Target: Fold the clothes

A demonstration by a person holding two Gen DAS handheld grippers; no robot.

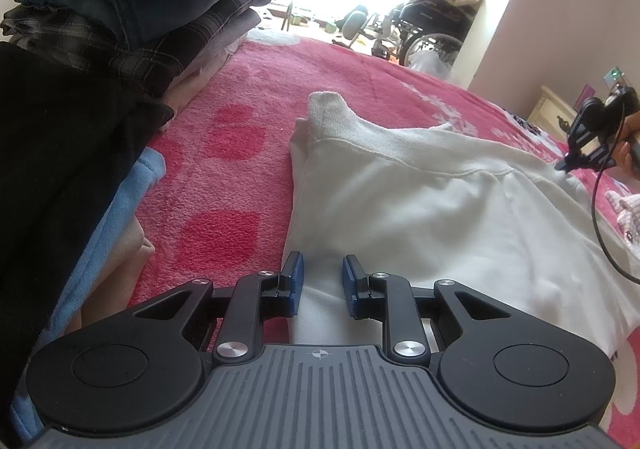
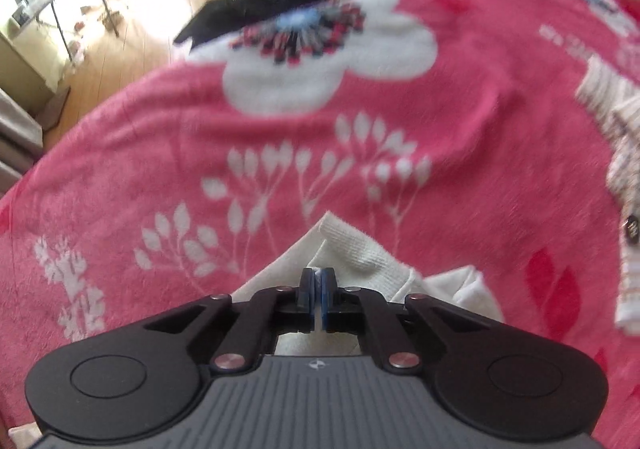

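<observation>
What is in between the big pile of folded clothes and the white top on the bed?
Only bare pink blanket lies between the pile of folded clothes and the white top; the left wrist view shows it.

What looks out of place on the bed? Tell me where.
Little stands out. The white garment lies rumpled on the pink blanket, one ribbed cuff sticking up. The folded stack at the left leans a bit unevenly.
</observation>
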